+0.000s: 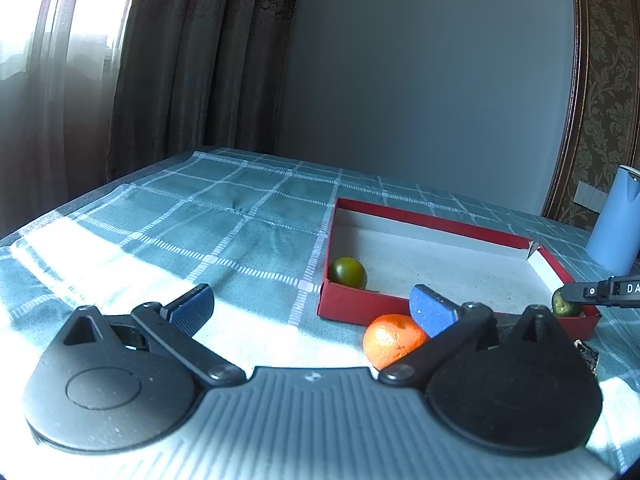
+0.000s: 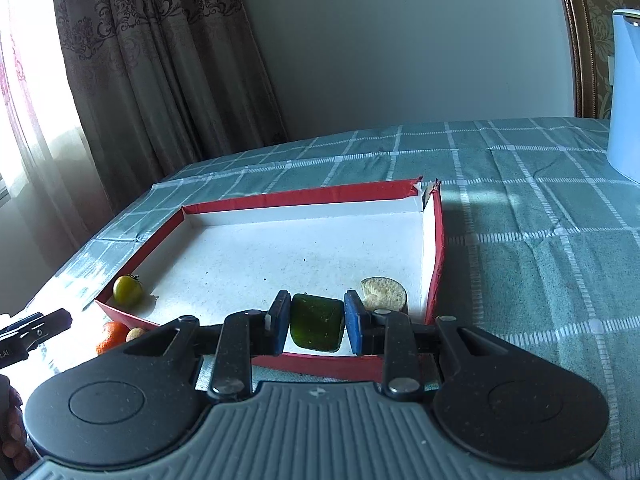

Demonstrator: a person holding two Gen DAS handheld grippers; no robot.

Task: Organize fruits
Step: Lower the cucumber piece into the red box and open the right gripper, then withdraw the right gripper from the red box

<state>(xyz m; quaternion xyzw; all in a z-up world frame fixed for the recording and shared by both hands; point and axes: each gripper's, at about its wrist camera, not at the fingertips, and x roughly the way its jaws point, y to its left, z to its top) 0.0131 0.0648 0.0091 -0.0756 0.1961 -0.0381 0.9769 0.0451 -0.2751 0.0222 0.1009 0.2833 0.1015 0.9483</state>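
A shallow red box (image 1: 432,222) with a white floor lies on the checked tablecloth; it also shows in the right wrist view (image 2: 304,194). A green tomato (image 1: 347,273) sits in its near left corner, also in the right wrist view (image 2: 127,290). My left gripper (image 1: 312,306) is open; an orange (image 1: 390,340) lies outside the box beside its right finger. My right gripper (image 2: 317,322) is shut on a dark green fruit piece (image 2: 317,323) over the box's near edge. A pale-topped cut piece (image 2: 383,295) stands in the box's near right corner.
A light blue kettle (image 1: 616,224) stands right of the box, also in the right wrist view (image 2: 626,92). A small tan fruit (image 2: 135,334) lies by the orange (image 2: 112,336). Curtains and a wall are behind the table. The table's left edge is near the box.
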